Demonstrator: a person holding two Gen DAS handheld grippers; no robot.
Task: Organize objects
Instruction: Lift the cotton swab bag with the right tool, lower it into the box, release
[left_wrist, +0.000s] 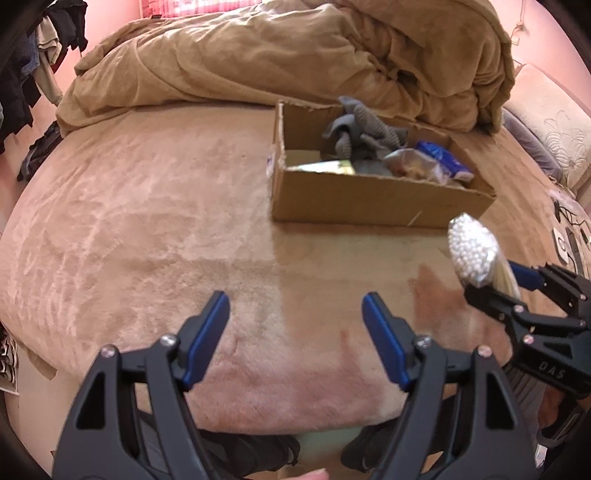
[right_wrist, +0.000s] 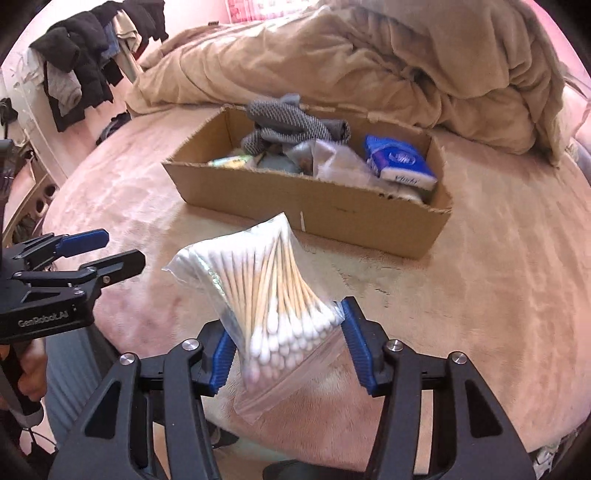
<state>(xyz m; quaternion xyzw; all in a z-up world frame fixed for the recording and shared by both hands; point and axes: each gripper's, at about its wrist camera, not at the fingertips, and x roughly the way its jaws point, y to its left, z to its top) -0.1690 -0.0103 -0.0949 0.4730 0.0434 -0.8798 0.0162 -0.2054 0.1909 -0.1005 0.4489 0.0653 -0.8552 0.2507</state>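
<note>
Right now the right tool is clenched on the bag of cotton swabs, held above the bed's near edge — sticks pointing ahead at the cardboard box. Beside it the left tool is released, empty — farther from the bag.

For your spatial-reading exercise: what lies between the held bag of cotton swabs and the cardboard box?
Only bare bed cover lies between the bag of cotton swabs and the cardboard box; the right wrist view shows this best.
</note>
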